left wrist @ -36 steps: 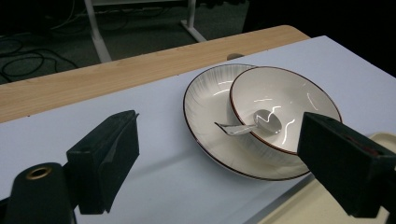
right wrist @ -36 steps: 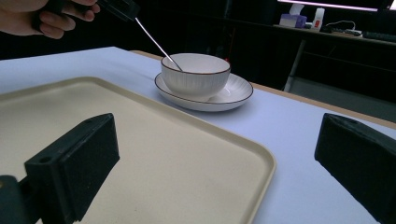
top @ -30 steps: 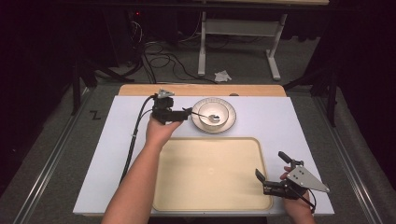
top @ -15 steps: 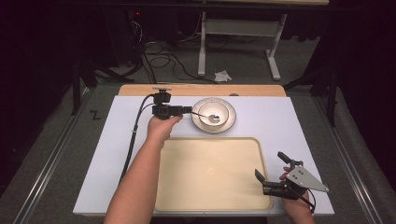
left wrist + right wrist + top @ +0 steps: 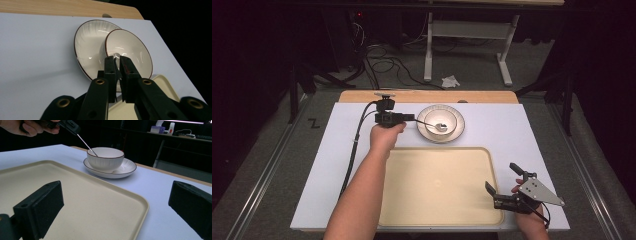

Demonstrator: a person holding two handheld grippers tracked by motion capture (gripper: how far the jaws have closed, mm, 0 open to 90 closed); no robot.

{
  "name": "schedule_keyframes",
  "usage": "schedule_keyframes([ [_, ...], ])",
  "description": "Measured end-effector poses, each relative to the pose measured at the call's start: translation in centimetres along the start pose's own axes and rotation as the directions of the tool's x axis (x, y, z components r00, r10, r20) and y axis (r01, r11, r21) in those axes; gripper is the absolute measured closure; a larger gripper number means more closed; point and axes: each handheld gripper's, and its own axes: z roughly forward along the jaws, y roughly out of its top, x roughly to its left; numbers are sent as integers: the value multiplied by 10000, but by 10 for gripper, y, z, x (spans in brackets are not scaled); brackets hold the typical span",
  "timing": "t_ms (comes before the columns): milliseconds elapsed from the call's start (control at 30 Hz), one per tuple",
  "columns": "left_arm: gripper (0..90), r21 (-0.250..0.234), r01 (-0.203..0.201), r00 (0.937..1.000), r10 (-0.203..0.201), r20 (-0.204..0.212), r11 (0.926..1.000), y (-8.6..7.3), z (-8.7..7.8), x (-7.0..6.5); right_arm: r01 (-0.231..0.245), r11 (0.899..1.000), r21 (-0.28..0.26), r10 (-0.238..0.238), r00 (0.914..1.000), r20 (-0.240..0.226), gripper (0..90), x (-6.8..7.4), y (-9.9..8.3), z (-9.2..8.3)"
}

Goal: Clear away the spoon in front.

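Note:
A white bowl (image 5: 441, 121) stands on a white plate (image 5: 457, 131) at the back of the table. A metal spoon (image 5: 430, 123) rests in the bowl, its handle sloping out to the left. My left gripper (image 5: 412, 118) has just been closing and is now shut on that handle. In the left gripper view the jaws (image 5: 117, 58) pinch the spoon's handle (image 5: 117, 73) in front of the bowl (image 5: 130, 48) and plate (image 5: 88, 41). My right gripper (image 5: 501, 176) stands open over the beige tray's (image 5: 437, 195) near right corner, holding nothing.
White sheet (image 5: 532, 130) covers the table, with a wooden strip (image 5: 482, 96) along the far edge. In the right gripper view the tray (image 5: 82, 202) lies between the pads (image 5: 47, 202), with the bowl (image 5: 106, 160) and spoon handle (image 5: 86, 143) beyond.
The left gripper's jaws have closed onto the spoon handle, and the left hand shifted slightly toward the left. The right gripper has stayed where it was.

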Motion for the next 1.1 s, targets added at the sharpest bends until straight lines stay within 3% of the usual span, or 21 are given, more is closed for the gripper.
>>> schedule_keyframes([
  [167, 893, -109, -185, 9998, 185, -82, 9998, -1, -2, -3, -23, 10000, 53, 23, 10000, 27, 3, 0, 0, 0],
  [267, 895, -255, -695, 9974, 690, -224, 9973, -3, -4, -10, -29, 10000, 77, 29, 10000, 7, 4, 0, 0, 0],
  [300, 896, -255, -695, 9974, 690, -224, 9973, -3, -4, -10, -27, 10000, 76, 27, 10000, 3, 3, 0, 0, 0],
  [333, 896, -389, -1015, 9944, 1002, -342, 9941, -4, -5, -15, -13, 10000, 75, 13, 10000, -8, 4, 1, 0, 0],
  [367, 897, -389, -1015, 9944, 1002, -342, 9941, -4, -5, -15, -13, 10000, 75, 13, 10000, -8, 4, 1, 0, 0],
  [400, 897, -498, -1347, 9900, 1323, -487, 9896, -6, -6, -19, 27, 10000, 85, -27, 10000, -36, 4, 1, 0, 1],
  [433, 898, -498, -1347, 9900, 1323, -487, 9896, -6, -6, -19, 27, 10000, 85, -27, 10000, -36, 4, 1, 0, 1],
  [500, 897, -706, -1705, 9835, 1654, -726, 9828, -7, -9, -25, -2, 10000, 89, 3, 10000, -38, 3, 1, 0, 1],
  [633, 898, -1049, -1984, 9784, 1905, -804, 9745, -8, -12, -31, 20, 10000, 62, -19, 10000, -49, 3, 1, 0, 1],
  [667, 898, -1253, -2166, 9745, 2067, -875, 9682, -8, -15, -34, 2, 10000, 74, -2, 10000, -29, 4, 1, 0, 0],
  [700, 898, -1253, -2166, 9745, 2067, -875, 9682, -8, -15, -34, 2, 10000, 74, -2, 10000, -29, 4, 1, 0, 0],
  [733, 898, -1493, -2317, 9714, 2203, -890, 9613, -9, -18, -37, 23, 10000, 64, -23, 10000, -48, 4, 1, 0, 1],
  [867, 898, -1876, -2529, 9663, 2382, -972, 9491, -9, -24, -43, -14, 10000, 48, 14, 10000, -24, 4, 1, 0, 0],
  [933, 898, -1920, -2586, 9648, 2433, -999, 9467, -10, -26, -45, 19, 10000, 55, -19, 10000, -37, 4, 1, 0, 1],
  [1100, 898, -2477, -3092, 9499, 2858, -1263, 9182, -15, -38, -52, 50, 10000, 60, -50, 10000, -27, 4, 1, 0, 1],
])
